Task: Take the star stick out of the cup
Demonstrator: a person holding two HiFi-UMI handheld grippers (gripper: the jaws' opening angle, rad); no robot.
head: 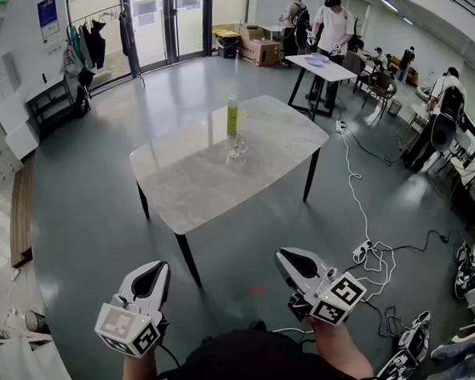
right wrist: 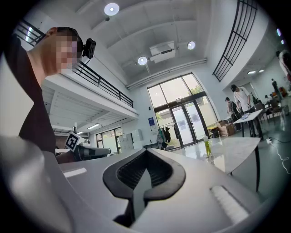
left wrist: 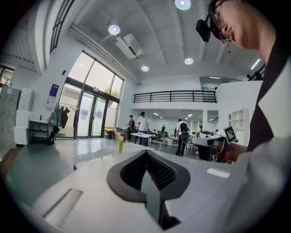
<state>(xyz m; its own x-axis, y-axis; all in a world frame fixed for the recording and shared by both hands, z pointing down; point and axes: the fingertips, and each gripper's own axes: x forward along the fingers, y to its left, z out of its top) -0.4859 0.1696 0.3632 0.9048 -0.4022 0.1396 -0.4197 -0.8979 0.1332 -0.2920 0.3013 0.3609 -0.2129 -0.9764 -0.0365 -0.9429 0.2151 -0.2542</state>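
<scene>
1. Both claws are closed and empty: left gripper at lower left of the head view, right gripper at lower right.
2. The cup, seemingly the tall green upright shape, stands on the table at upper centre. The star stick is too small to make out.
3. The cup lies straight ahead, well apart from both grippers, and the right gripper looks slightly nearer.

Head view steeply down, table far; 2 gripper views low, share table.

This is a big open lab hall, with a grey polished floor, tall glass doors, a mezzanine railing, loose cables, cardboard boxes and people working at a far desk.
</scene>
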